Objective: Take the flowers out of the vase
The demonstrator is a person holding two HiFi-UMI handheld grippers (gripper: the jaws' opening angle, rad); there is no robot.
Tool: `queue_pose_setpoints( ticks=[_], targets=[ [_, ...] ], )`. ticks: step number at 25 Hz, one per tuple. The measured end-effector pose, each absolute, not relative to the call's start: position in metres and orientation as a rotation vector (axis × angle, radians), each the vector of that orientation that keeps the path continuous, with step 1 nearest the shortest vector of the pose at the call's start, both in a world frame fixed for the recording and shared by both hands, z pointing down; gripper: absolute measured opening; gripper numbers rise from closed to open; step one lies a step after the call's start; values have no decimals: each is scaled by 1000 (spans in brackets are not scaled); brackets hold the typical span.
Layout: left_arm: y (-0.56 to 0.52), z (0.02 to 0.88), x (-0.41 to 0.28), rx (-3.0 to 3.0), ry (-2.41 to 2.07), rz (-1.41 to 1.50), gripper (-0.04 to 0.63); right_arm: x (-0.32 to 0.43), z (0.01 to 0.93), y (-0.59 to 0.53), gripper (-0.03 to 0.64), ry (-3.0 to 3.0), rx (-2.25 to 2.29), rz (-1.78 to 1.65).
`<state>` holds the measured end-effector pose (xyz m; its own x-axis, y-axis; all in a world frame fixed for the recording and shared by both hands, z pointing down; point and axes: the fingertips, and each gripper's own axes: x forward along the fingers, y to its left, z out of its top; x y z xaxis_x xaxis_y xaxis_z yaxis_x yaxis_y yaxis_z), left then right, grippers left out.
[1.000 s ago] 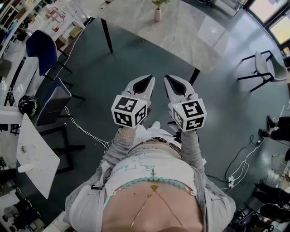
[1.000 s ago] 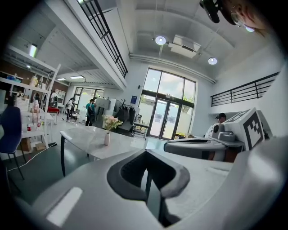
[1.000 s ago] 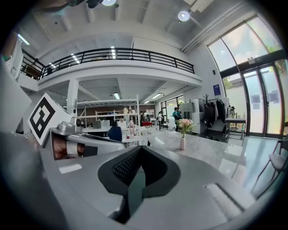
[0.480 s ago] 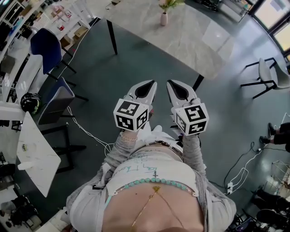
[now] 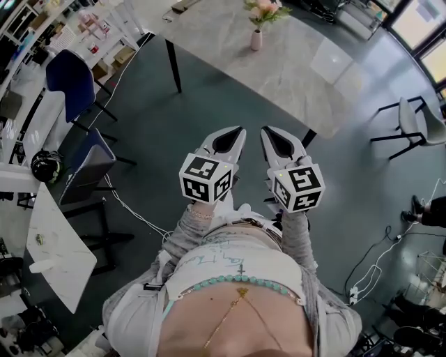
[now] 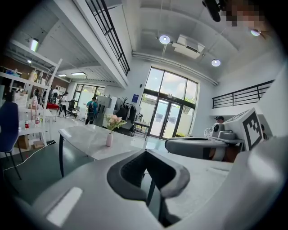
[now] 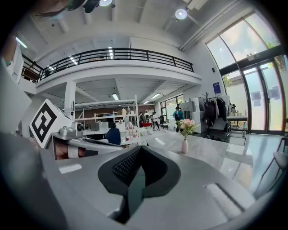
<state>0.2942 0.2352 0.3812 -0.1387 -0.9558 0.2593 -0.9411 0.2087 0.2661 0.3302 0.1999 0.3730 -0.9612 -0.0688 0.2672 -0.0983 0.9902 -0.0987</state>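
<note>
Pink flowers stand upright in a small pale vase on a grey marble-look counter, near its far side in the head view. The vase is the only thing that can be made out on that part of the counter.

Both grippers are held side by side in front of the person's waist, well short of the vase and over the dark floor, short of the counter's near edge. The left gripper points roughly toward the vase, its marker cube facing up. Its jaws are brought together at the tips, with nothing between them. In its own view the left gripper shows the same closed tips, and the vase with its flowers stands far beyond them, to the left.

The right gripper sits just beside the left one and is equally far from the vase. Its jaws are likewise closed on nothing. In the right gripper view, the vase and flowers show well beyond the right gripper, to the right, on the counter.

Left of the vase, beyond the counter's end, stands a blue chair. A white chair stands off to the vase's right.
</note>
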Motion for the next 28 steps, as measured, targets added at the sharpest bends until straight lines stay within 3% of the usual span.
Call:
queue_pose_setpoints(
  ticks=[19, 28],
  targets=[
    [197, 380, 168, 1843, -2079, -38, 0, 196, 373, 166, 26, -2888, 165, 178],
    [200, 385, 136, 1837, -2063, -39, 0, 166, 378, 166, 26, -2879, 193, 198]
  ],
)
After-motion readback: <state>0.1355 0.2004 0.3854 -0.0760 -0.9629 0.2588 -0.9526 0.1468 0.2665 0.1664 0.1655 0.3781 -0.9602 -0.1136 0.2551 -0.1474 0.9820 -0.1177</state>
